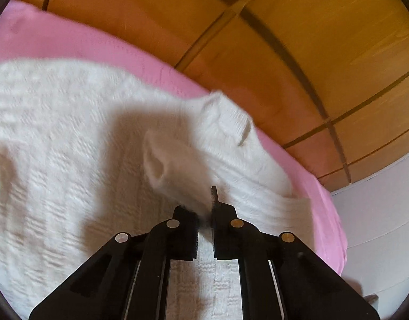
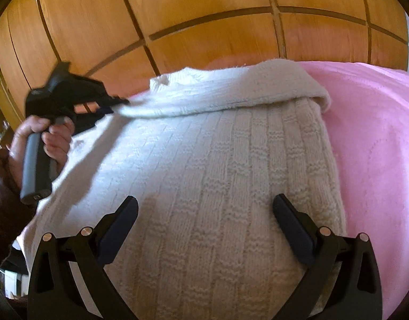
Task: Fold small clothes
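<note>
A cream cable-knit sweater (image 2: 217, 173) lies spread on a pink blanket (image 2: 377, 146). One sleeve (image 2: 231, 90) is laid across its upper part. My left gripper (image 2: 119, 104) is shut on the end of that sleeve at the sweater's left side, held by a person's hand (image 2: 52, 138). In the left wrist view the sleeve's cuff (image 1: 164, 165) sticks up out of the left gripper (image 1: 205, 208), above the sweater (image 1: 71, 133). My right gripper (image 2: 204, 205) hangs open just over the lower body of the sweater, with nothing pinched between its fingers.
Wooden cabinet panels (image 2: 204, 13) rise directly behind the blanket's far edge. The pink blanket (image 1: 97, 45) runs out past the sweater on the right. A white wall (image 1: 377, 213) stands beyond the blanket's corner. A dark sleeve (image 2: 1, 200) fills the lower left.
</note>
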The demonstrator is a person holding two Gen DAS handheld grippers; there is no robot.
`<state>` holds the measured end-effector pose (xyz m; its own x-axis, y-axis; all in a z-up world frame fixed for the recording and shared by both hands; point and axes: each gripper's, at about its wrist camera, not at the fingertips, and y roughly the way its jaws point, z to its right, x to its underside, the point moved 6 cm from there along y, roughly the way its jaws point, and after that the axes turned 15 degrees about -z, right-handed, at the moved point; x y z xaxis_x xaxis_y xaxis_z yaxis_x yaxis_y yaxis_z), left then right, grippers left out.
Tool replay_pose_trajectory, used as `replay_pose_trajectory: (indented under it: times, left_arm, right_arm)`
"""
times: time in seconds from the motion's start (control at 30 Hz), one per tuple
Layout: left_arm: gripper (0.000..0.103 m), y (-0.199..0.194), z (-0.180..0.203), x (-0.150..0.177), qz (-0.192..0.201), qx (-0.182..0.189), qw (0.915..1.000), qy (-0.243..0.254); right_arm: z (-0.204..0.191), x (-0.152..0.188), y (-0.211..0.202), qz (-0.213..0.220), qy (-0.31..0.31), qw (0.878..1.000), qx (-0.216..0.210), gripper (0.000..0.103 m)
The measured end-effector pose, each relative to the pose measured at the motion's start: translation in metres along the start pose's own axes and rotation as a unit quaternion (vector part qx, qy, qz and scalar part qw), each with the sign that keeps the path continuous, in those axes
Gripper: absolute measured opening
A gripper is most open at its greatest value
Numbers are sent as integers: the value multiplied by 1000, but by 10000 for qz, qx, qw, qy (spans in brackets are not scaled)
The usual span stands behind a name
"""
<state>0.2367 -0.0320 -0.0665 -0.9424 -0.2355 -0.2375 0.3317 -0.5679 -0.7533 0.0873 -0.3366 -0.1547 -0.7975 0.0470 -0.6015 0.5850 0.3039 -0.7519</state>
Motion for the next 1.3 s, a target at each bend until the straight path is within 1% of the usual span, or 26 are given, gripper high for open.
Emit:
replay_pose_trajectory:
  times: [0.07, 0.1, 0.13, 0.23, 0.37, 0.4, 0.43, 0.47, 0.5, 0.53, 0.57, 0.63, 0.67, 0.7, 0.77, 0.9, 0.97, 1.03, 1.07, 1.13, 1.2, 1.23, 1.3]
  left_arm:
    - [6, -15, 0, -1, 148, -32, 9998, 154]
    - [6, -20, -2, -1, 196, -95, 9995, 222]
    - [6, -25, -4, 0, 241, -179, 9991, 295]
    - [6, -30, -15, -5, 321, -504, 9973, 432]
    - [7, -25, -37, -11, 290, -720, 9967, 239]
    - [9, -27, -43, -11, 278, -778, 9964, 187]
    - [13, -24, -48, -12, 229, -862, 9959, 138]
    - [25, -24, -54, -12, 220, -1020, 9945, 70]
    - [35, -25, -60, -10, 233, -1147, 9931, 9]
    - [36, -26, -66, -9, 262, -1241, 9919, -61]
    - [36, -29, -74, -6, 281, -1359, 9902, -142]
    - [36, -37, -89, -1, 324, -1612, 9861, -240]
    - [36, -43, -94, 2, 370, -1658, 9852, -225]
    - [36, -50, -100, 5, 435, -1747, 9834, -215]
    - [36, -65, -111, 10, 576, -1898, 9797, -282]
    - [36, -97, -133, 27, 757, -1674, 9815, -537]
    - [36, -110, -141, 39, 832, -1618, 9811, -658]
    - [36, -121, -146, 49, 846, -1606, 9810, -684]
    - [36, -128, -152, 57, 872, -1604, 9805, -729]
    - [36, -136, -163, 67, 882, -1565, 9800, -857]
    - [36, -151, -183, 78, 935, -1403, 9791, -1139]
    - [36, -158, -191, 82, 1008, -1268, 9788, -1256]
    - [36, -179, -213, 90, 1258, -1115, 9736, -1547]
  right_arm:
    - [-1, -5, -7, -106, 55, 9999, -121, 101]
    - [0, -9, -13, -82, 170, 9994, -305, 101]
    - [4, -14, -22, -8, 316, 9983, -495, 101]
    - [17, -32, -35, 191, 581, 9962, -625, 101]
    - [37, -75, -37, 422, 874, 9944, -425, 100]
    - [40, -87, -32, 384, 931, 9941, -394, 100]
    - [40, -94, -27, 327, 945, 9944, -353, 98]
    - [39, -106, -17, 248, 899, 9954, -236, 98]
    - [38, -113, -9, 213, 854, 9961, -107, 97]
    - [37, -119, 0, 158, 810, 9966, 25, 97]
    - [37, -123, 16, -29, 737, 9969, 259, 96]
    - [47, -118, 42, -417, 820, 9920, 860, 94]
    - [50, -115, 55, -537, 840, 9899, 1005, 94]
    - [47, -115, 61, -429, 689, 9899, 1162, 94]
    - [44, -114, 61, -384, 624, 9884, 1331, 95]
    - [43, -111, 61, -344, 582, 9888, 1333, 98]
    - [44, -110, 61, -349, 573, 9885, 1357, 98]
    - [40, -114, 52, -254, 528, 9862, 1550, 98]
    - [32, -113, 41, -56, 474, 9844, 1693, 98]
    - [13, -107, 29, 109, 379, 9868, 1572, 100]
    - [-15, -93, 19, 187, 98, 9909, 1326, 101]
    - [-28, -85, 18, 167, -74, 9920, 1250, 101]
    - [-52, -66, 22, 51, -419, 9929, 1113, 101]
